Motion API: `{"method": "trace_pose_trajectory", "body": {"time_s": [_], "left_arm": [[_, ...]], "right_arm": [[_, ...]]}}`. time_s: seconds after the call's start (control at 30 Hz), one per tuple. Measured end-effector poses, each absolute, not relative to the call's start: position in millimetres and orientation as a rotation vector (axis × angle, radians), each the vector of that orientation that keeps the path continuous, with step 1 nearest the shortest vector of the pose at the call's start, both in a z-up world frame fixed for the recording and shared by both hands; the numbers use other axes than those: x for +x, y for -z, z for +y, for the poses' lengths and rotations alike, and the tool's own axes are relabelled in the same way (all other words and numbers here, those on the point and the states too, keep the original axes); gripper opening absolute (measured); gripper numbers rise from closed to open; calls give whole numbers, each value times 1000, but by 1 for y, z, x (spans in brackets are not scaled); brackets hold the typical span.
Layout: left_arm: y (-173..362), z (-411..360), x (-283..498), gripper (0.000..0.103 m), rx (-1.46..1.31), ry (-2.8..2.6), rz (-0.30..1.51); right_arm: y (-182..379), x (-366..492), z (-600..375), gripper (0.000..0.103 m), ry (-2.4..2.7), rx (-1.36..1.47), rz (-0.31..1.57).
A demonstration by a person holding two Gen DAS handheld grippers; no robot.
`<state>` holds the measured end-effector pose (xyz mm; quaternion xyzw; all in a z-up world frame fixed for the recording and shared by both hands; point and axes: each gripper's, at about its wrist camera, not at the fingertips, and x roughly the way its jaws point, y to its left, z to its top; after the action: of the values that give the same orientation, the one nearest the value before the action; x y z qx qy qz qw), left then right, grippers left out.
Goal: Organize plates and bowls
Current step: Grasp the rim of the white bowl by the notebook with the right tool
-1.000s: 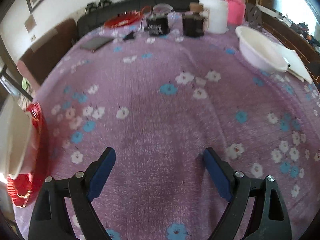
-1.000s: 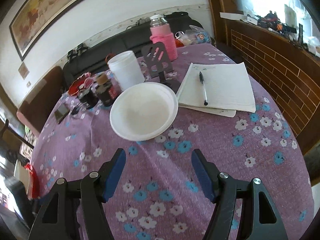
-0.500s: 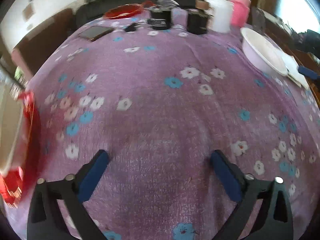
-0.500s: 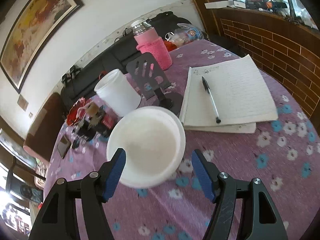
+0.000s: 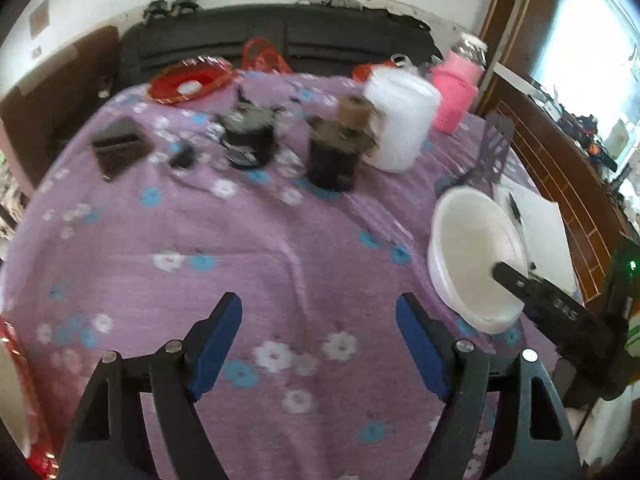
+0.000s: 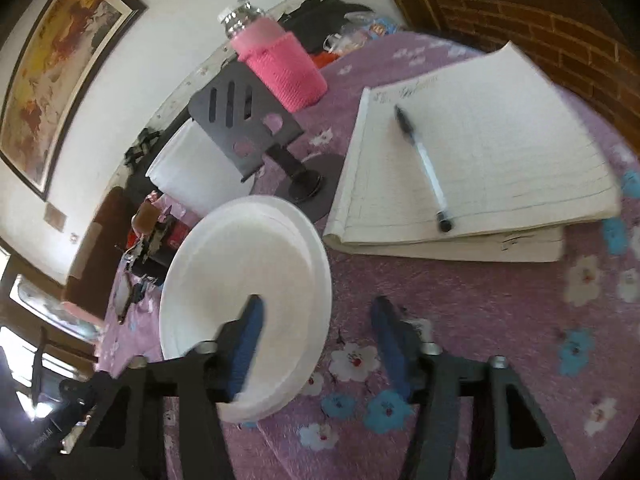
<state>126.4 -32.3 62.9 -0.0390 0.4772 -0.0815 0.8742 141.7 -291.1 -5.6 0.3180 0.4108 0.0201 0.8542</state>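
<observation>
Since the earlier frames the right gripper (image 6: pixel 316 336) has come down onto the white bowl (image 6: pixel 248 272), and the left gripper (image 5: pixel 320 344) has swung so that the bowl now lies at its right rather than far off.

Right gripper: jaws closing, one blue pad inside the bowl and the other outside its near rim — the rim stands between them, pads not yet seen pressing.

Left gripper: jaws spread and narrowing, nothing between them, over bare purple floral tablecloth (image 5: pixel 260 248).

The bowl sits on the cloth just beside the open notebook (image 6: pixel 480 152), on which a pen (image 6: pixel 424 164) lies. Behind the bowl stand a black phone stand (image 6: pixel 240 120), a white tub (image 6: pixel 192 172) and a pink-sleeved bottle (image 6: pixel 280 68).
</observation>
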Motion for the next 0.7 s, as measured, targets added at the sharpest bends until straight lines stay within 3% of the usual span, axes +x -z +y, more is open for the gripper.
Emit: {"method": "trace_pose_trajectory", "body": {"time_s": [0.03,0.17,0.5,0.7], "left_arm": [[-59,-37,127,79,-77,176,1006],[-52,-41,126,79,-110,192,1009],[-53,-22,130,79,-67,133,987],[-40,-20,133,79,-61,120,1013]], "right_arm": [[8,144,-290,15,-58,677,873],[3,143,-278,7,-152,677,895],[-10,138,-200,10,-403,485,1075],[-17,133,-193,32,-339,392,1047]]}}
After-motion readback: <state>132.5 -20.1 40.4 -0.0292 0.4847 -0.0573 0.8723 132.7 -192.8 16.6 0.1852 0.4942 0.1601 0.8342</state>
